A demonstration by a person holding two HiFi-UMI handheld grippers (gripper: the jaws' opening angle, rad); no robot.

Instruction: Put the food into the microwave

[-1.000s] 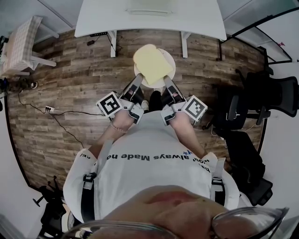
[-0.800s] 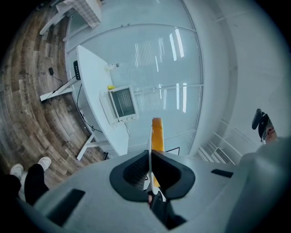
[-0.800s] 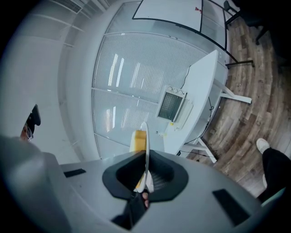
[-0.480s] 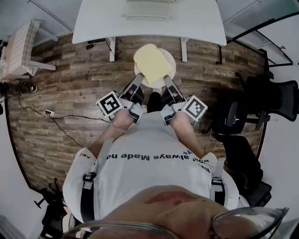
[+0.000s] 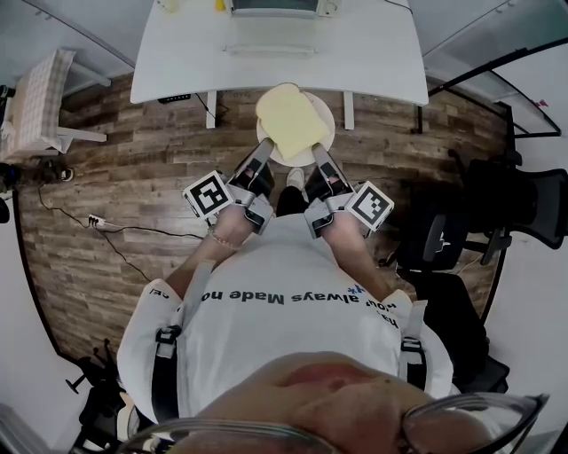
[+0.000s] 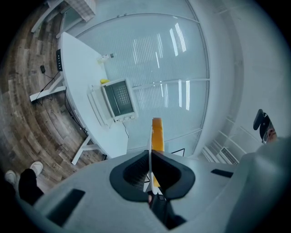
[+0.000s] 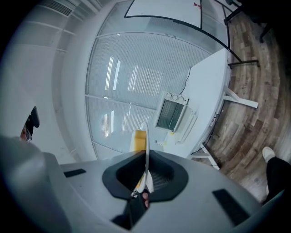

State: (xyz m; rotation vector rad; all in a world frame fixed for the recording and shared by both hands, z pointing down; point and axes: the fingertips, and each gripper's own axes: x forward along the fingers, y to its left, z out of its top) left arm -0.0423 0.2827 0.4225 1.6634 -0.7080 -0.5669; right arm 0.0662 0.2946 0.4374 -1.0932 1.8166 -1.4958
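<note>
A slice of yellow toast [image 5: 291,122] lies on a round white plate [image 5: 326,113], held level over the wooden floor. My left gripper [image 5: 264,146] is shut on the plate's near left rim and my right gripper [image 5: 317,151] on its near right rim. In the left gripper view the plate [image 6: 149,150] runs edge-on between the jaws with the toast [image 6: 157,134] beside it; in the right gripper view the plate [image 7: 145,145] and toast [image 7: 138,140] show the same way. The white microwave [image 5: 271,5] stands on the white table [image 5: 275,62] ahead, door side toward me [image 6: 117,99] [image 7: 172,113].
Black office chairs [image 5: 524,191] stand at the right. A chair with a checked cushion [image 5: 40,89] is at the far left. A cable and power strip [image 5: 93,222] lie on the floor to the left. White table legs [image 5: 211,106] are just beyond the plate.
The table has slid nearer in the head view and the microwave has come into sight at the top edge. Both grippers still hold the plate the same way.
</note>
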